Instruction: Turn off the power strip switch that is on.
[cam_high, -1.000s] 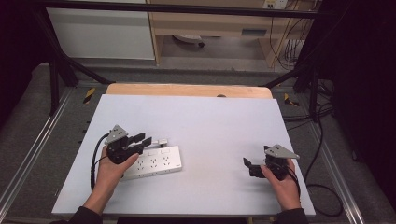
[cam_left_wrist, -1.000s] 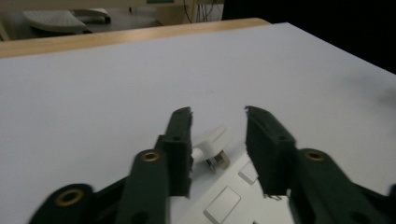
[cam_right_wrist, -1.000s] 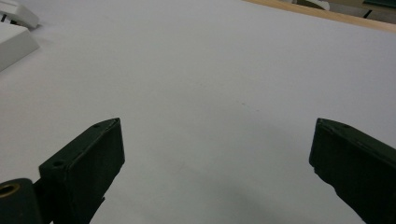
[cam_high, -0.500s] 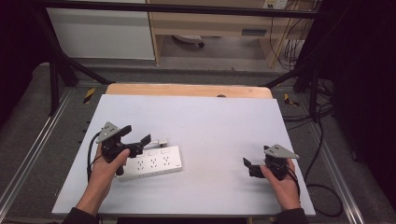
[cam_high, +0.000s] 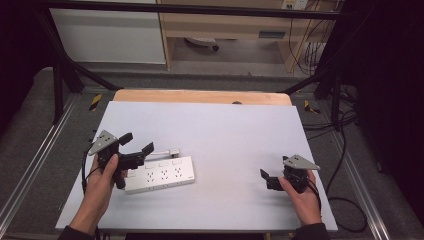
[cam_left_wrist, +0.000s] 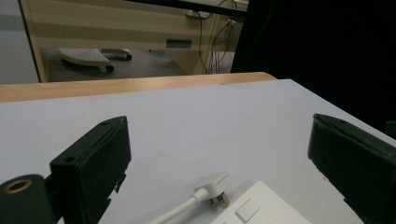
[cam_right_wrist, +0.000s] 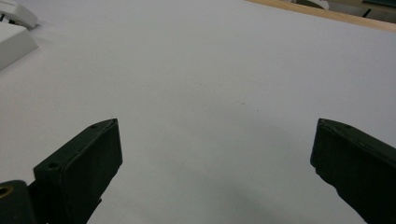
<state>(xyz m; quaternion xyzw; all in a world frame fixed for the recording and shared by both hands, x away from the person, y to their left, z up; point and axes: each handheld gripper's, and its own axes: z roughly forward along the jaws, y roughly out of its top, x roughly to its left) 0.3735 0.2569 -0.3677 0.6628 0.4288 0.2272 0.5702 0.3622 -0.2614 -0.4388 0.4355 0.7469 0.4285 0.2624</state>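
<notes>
**Power strip set down, both tongs standing wide**

I am looking over the pale table top (cam_high: 220, 125), which is taking up most of the high view, with a strip of bare wood along its far edge. On its near left part the white power strip (cam_high: 160, 175) is lying flat, sockets up, angled slightly across the table, and nothing is pressing on it. Its short white cord and plug (cam_left_wrist: 212, 189) are lying on the table just beside the strip's far edge; in the left gripper view I am seeing the plug resting loose, pushed into no socket.

I am holding the left gripper (cam_high: 136, 147) just above the left end of the strip. Its jaws have just been opening and are now standing wide apart, with nothing between them but the table, the plug and a corner of the strip lying below. I am judging that the strip is sitting where I let it go, so the placing looks done on this side.

I am keeping the right gripper (cam_high: 266, 177) low over the near right part of the table, well apart from the strip. Its jaws are also spread wide and are gripping nothing; bare table is lying ahead of them.

What is left, as I am reading it: possibly the loose plug, if it is meant to be handled at all.
</notes>
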